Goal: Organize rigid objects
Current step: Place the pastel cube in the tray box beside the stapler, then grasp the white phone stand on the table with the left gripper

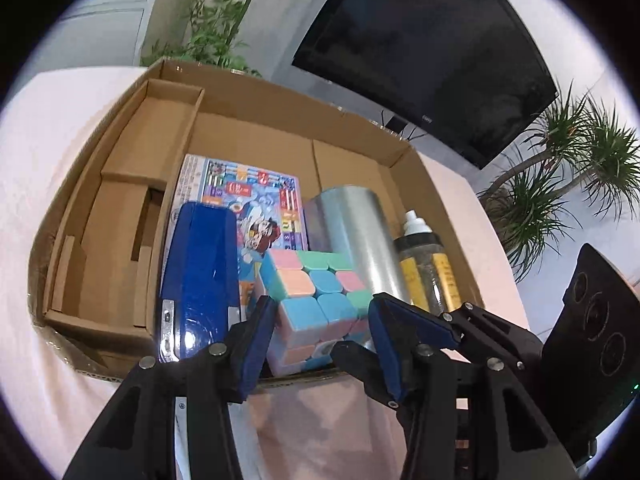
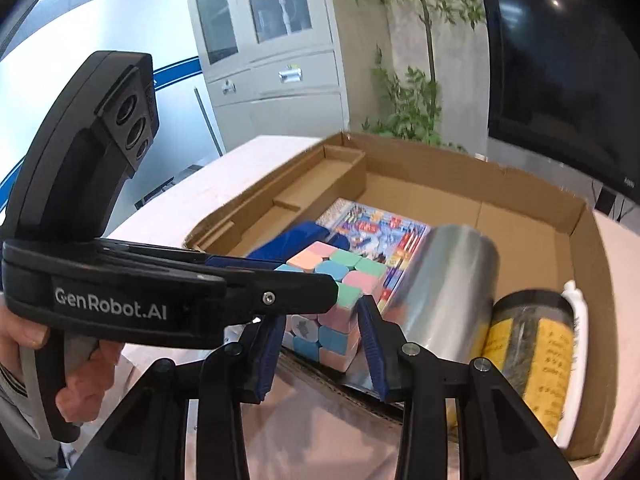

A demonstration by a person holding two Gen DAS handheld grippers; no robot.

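Note:
An open cardboard box [image 1: 224, 92] on the pink cloth holds a pastel puzzle cube [image 1: 316, 280] near its front wall. Left of the cube lies a blue stapler [image 1: 200, 272] on a colourful game box [image 1: 256, 196]. To the right lie a silver cylinder [image 1: 360, 232] and a bottle with a yellow label [image 1: 424, 264]. My left gripper [image 1: 320, 304] hovers at the front wall, open, its blue pads either side of the cube with nothing gripped. In the right wrist view my right gripper [image 2: 320, 312] is likewise open before the cube [image 2: 344, 276], beside the cylinder [image 2: 448, 288].
A cardboard insert [image 1: 120, 220] fills the box's left side. The left tool's black housing [image 2: 132, 292], held by a hand [image 2: 80, 380], crosses the right wrist view. Behind the table [image 1: 60, 200] are a dark screen [image 1: 420, 48], plants [image 1: 560, 184] and a cabinet [image 2: 272, 40].

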